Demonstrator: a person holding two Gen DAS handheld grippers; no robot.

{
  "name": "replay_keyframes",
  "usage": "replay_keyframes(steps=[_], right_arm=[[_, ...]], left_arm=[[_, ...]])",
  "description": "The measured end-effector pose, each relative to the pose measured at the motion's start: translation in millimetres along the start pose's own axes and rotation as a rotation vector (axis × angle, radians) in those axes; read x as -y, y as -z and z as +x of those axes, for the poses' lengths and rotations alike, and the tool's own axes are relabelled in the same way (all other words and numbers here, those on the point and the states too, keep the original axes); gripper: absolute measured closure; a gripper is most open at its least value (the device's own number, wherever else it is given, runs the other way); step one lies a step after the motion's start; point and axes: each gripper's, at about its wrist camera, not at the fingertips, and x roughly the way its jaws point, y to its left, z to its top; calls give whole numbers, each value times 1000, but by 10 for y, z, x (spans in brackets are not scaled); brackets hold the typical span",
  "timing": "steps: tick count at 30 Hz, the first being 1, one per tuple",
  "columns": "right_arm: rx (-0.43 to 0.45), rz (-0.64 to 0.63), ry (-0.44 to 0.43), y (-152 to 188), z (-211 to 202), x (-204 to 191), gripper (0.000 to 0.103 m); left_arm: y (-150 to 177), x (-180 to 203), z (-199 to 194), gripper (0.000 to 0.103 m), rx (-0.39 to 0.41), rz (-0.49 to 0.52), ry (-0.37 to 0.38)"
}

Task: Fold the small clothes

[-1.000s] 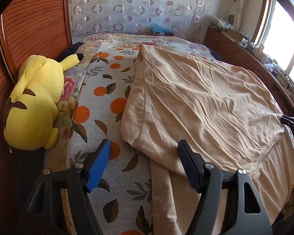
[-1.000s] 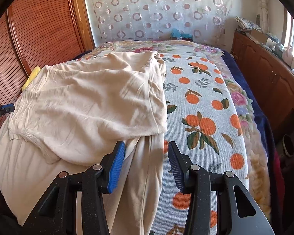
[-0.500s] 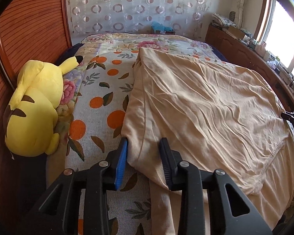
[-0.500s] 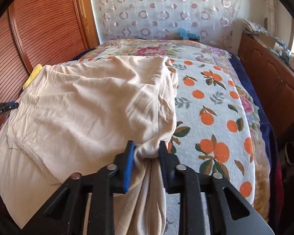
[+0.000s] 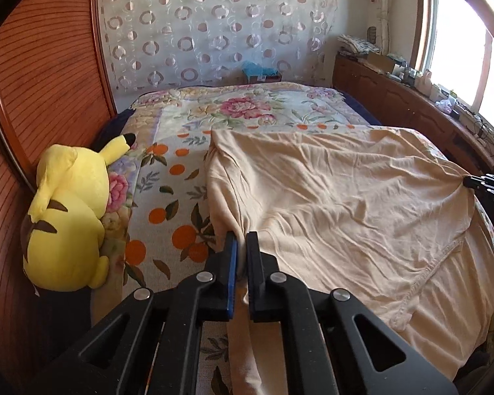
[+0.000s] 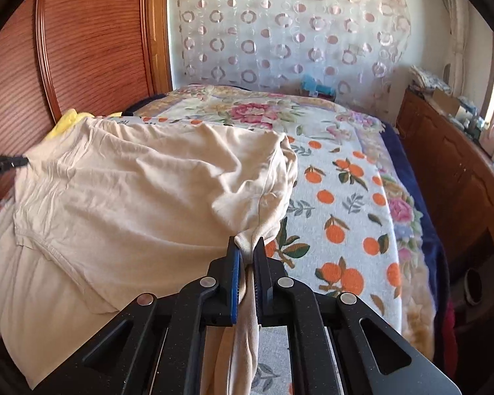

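A cream garment (image 5: 339, 204) lies spread across the bed, its upper part folded over a lower layer. It also shows in the right wrist view (image 6: 141, 204). My left gripper (image 5: 241, 240) is shut on the garment's left folded corner and lifts it slightly off the bed. My right gripper (image 6: 247, 245) is shut on the garment's right folded corner, which bunches between the jaws. The right gripper's tip shows at the far right of the left wrist view (image 5: 487, 186). The left gripper's tip shows at the far left of the right wrist view (image 6: 3, 163).
The bed has an orange-print blanket (image 6: 345, 197) over a floral quilt (image 5: 247, 108). A yellow plush toy (image 5: 66, 217) lies at the bed's left edge against the wooden headboard (image 5: 42, 75). A wooden cabinet (image 6: 454, 171) with clutter stands along the right, below the window.
Both grippers closed from open onto the garment's folded corners. The cloth now bunches between the jaws and both corners are pulled up and taut.
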Motion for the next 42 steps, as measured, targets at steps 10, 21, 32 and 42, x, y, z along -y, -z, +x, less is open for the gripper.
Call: replay_keyframes(steps=[10, 21, 32, 42], right_arm=[[61, 0, -26, -62, -105, -101, 96], [153, -36, -52, -34, -635, -122, 97], [211, -56, -67, 328, -1654, 46, 97], [53, -72, -83, 960, -1641, -17, 97]], left_arm=[[-108, 92, -76, 97, 23, 8, 8], [-187, 237, -800, 98, 153, 13, 66], [-9, 150, -1703, 98, 256, -1, 123], [790, -129, -1230, 98, 75, -151, 133]])
